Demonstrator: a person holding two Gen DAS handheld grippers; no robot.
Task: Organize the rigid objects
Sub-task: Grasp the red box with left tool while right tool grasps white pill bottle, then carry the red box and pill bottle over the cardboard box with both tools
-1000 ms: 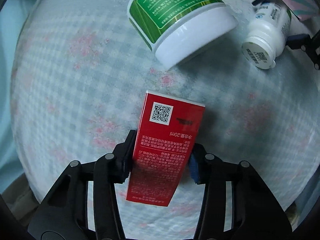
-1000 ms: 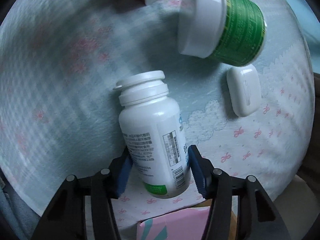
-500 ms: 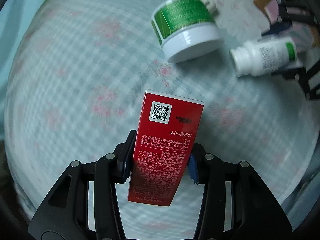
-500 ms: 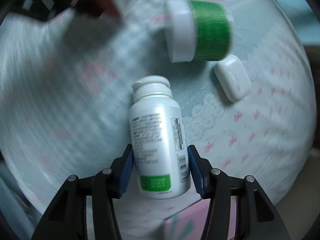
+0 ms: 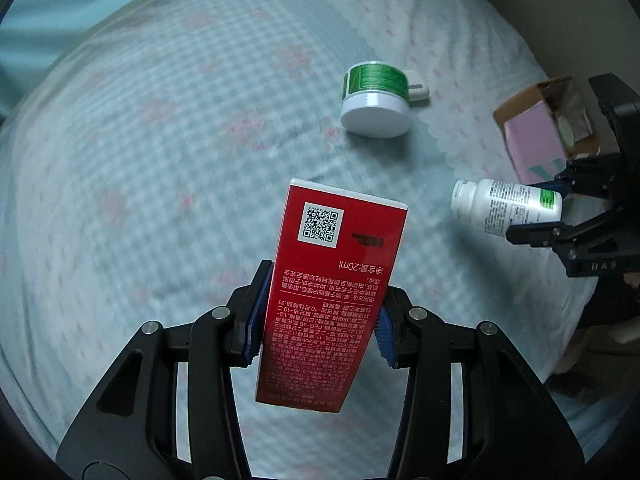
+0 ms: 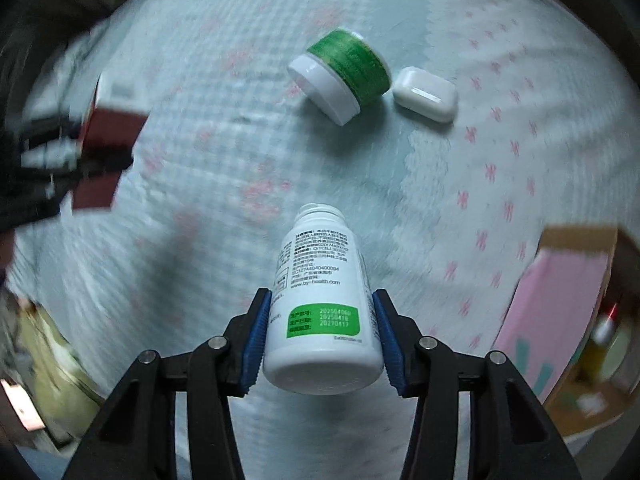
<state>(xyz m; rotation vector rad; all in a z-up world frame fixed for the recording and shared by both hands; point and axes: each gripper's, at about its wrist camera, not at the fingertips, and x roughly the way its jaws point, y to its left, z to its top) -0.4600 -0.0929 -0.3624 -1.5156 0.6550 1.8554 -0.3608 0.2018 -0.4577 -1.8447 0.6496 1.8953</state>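
Note:
My left gripper (image 5: 320,328) is shut on a red box (image 5: 332,280) with a QR code and holds it high above the bed. My right gripper (image 6: 324,344) is shut on a white pill bottle (image 6: 320,300) with a green label, also lifted. In the left wrist view the right gripper (image 5: 548,208) holds the bottle (image 5: 504,206) at the right. In the right wrist view the left gripper and the red box (image 6: 108,152) show blurred at the left. A green-labelled white jar (image 5: 374,100) (image 6: 342,74) lies on its side on the bed, next to a small white case (image 6: 426,94).
The bed is covered with a pale blue checked sheet (image 5: 160,140) with pink marks. An open cardboard box with a pink side (image 5: 540,132) (image 6: 560,300) stands at the bed's right edge. Clutter lies beside the bed at the lower left (image 6: 48,344).
Both grippers have risen well above the bed with their objects. The jar and white case now look smaller and farther away. The cardboard box has come into view.

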